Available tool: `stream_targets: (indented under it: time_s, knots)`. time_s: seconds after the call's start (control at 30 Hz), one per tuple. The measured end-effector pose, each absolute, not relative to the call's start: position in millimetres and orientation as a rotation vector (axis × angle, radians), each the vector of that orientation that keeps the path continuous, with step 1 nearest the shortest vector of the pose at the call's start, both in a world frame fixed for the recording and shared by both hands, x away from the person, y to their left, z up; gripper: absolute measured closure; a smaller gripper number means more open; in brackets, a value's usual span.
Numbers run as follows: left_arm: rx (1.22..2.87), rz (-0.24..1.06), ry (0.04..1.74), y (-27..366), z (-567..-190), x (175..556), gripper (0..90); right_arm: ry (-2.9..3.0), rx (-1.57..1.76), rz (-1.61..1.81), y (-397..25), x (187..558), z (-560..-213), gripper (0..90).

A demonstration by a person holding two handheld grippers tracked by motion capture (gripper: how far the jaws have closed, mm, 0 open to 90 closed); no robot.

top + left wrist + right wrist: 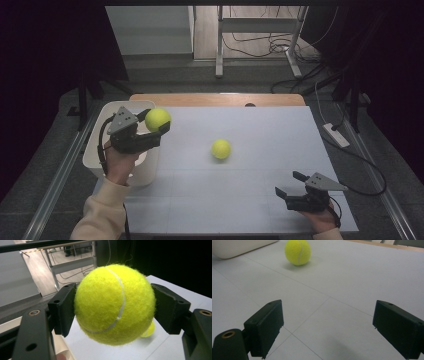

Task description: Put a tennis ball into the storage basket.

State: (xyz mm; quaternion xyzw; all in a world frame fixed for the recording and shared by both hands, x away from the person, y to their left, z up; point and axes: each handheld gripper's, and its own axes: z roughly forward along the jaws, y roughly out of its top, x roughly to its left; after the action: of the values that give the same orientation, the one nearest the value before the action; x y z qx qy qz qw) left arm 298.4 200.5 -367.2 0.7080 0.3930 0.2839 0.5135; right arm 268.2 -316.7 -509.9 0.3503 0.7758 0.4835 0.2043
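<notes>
Left tool: the left tool (156, 124), at left of the high view, is raised above the bin's rim, jaws pointing right, pinching a ball (158, 119) between them.
Left hand: the left hand (120, 162) wraps the grip from below, cream sleeve (100, 212) coming up from the bottom edge.
Right tool: the right tool (290, 183), at lower right of the high view, sits low over the tabletop (260, 135), jaws spread wide and pointing left with nothing between them.
Held ball: up close in the left gripper view, the ball (115, 303) shows its white seam, both jaws pressed on its sides, clear of the tabletop.
Second ball: a second ball (221, 149) rests mid-tabletop; the right gripper view has it (298, 252) at upper left, well ahead of the open jaws.
Bin: the white bin (97, 150) stands at the tabletop's left edge, just under the left tool.
Count: two balls, two tools, one bin.
</notes>
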Motion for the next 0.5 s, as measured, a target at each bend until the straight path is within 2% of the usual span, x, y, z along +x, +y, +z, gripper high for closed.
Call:
stream_targets:
  time_s: [0.5]
  knots:
    - [1.714, 0.713, 1.017, 224.4, -363.9, 311.3, 26.3, 2.161, 0.983, 1.358, -316.8, 268.7, -509.9, 9.6]
